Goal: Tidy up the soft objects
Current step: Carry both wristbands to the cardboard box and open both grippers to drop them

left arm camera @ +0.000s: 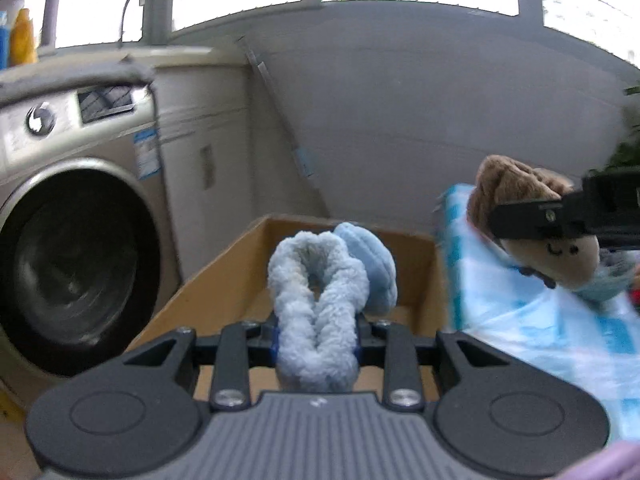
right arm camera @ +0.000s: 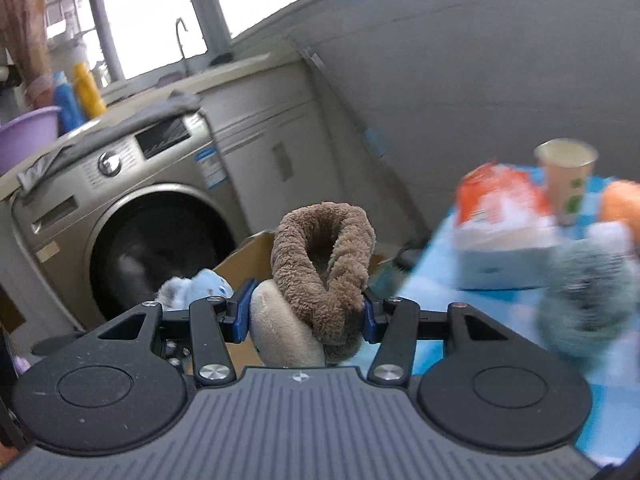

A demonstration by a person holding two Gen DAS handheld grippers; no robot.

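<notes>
My left gripper [left arm camera: 317,340] is shut on a light blue plush toy [left arm camera: 316,304] and holds it over an open cardboard box [left arm camera: 224,280]. My right gripper [right arm camera: 306,314] is shut on a brown and beige plush toy [right arm camera: 324,264]. In the left wrist view that brown toy [left arm camera: 532,216] with a stitched smile hangs in the right gripper [left arm camera: 532,218], above the blue checked tablecloth [left arm camera: 540,320] to the right of the box. In the right wrist view the blue toy [right arm camera: 200,286] shows at the left, over the box [right arm camera: 252,256].
A front-loading washing machine [left arm camera: 72,248] stands left of the box, a white cabinet [left arm camera: 208,152] behind it. On the table are a tissue pack [right arm camera: 500,232], a paper cup [right arm camera: 568,176], a grey-green fuzzy toy [right arm camera: 588,304] and an orange toy [right arm camera: 624,208].
</notes>
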